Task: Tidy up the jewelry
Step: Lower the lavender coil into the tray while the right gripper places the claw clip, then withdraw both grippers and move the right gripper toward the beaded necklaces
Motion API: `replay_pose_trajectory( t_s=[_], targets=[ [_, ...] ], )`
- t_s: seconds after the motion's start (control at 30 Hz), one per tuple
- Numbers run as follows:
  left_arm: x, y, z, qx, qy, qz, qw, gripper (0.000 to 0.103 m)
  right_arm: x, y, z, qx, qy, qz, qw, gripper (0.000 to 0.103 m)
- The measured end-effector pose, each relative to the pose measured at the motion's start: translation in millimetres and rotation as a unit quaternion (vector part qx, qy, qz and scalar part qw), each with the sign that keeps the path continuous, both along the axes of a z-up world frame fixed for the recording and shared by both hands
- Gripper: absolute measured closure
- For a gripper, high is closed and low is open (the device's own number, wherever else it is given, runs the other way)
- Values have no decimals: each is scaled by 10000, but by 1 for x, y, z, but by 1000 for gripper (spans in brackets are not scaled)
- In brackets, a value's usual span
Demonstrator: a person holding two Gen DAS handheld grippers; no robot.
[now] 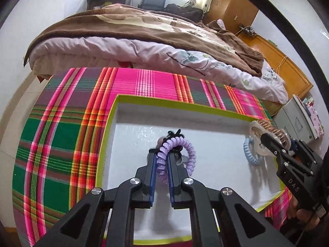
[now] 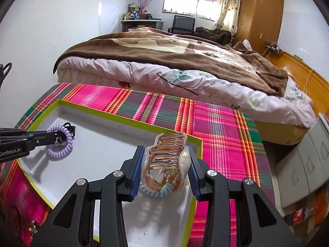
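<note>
My left gripper (image 1: 162, 154) is shut on a purple spiral hair tie (image 1: 190, 152), low over the white floor of a lime-rimmed box (image 1: 164, 100). A black hair accessory (image 1: 173, 133) sits tangled at the fingertips behind the purple coil. In the right wrist view my right gripper (image 2: 165, 154) is shut on a clear amber claw clip (image 2: 166, 158) above the box's right corner. A blue spiral tie (image 2: 154, 192) is right under the clip; whether it hangs from it I cannot tell. The left gripper (image 2: 54, 138) with the purple tie (image 2: 63, 150) shows at the left there.
The box (image 2: 123, 117) rests on a table with a pink, green and red plaid cloth (image 1: 61, 133). A bed with a brown blanket (image 1: 133, 26) stands just beyond the table. Grey drawers (image 2: 304, 164) stand to the right of the table.
</note>
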State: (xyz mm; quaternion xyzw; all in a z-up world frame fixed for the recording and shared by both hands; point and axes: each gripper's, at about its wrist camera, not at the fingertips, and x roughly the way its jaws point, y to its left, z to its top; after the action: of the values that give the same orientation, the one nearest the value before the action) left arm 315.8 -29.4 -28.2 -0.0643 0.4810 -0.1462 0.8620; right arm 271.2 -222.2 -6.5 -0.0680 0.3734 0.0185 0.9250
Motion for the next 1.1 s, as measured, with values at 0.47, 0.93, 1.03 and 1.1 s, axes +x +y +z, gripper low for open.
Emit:
replay_pose_trajectory(
  t_s=[0.47,0.93,1.03,1.1],
  targets=[
    [-11,-9,5,62,-75,-91,9999,39,-5,6,4,38,-219,178,9996,47],
    [-47,3,33,33,-305,27,9995,23,-42,8,26,461,-448,139,9978,46],
    [-65,4,37,106,-362,43,9993,21,-58,7,32,644,-474,68,9968,46],
    [-77,5,41,145,-391,53,9991,21,-70,6,36,781,-532,41,9955,46]
  ],
)
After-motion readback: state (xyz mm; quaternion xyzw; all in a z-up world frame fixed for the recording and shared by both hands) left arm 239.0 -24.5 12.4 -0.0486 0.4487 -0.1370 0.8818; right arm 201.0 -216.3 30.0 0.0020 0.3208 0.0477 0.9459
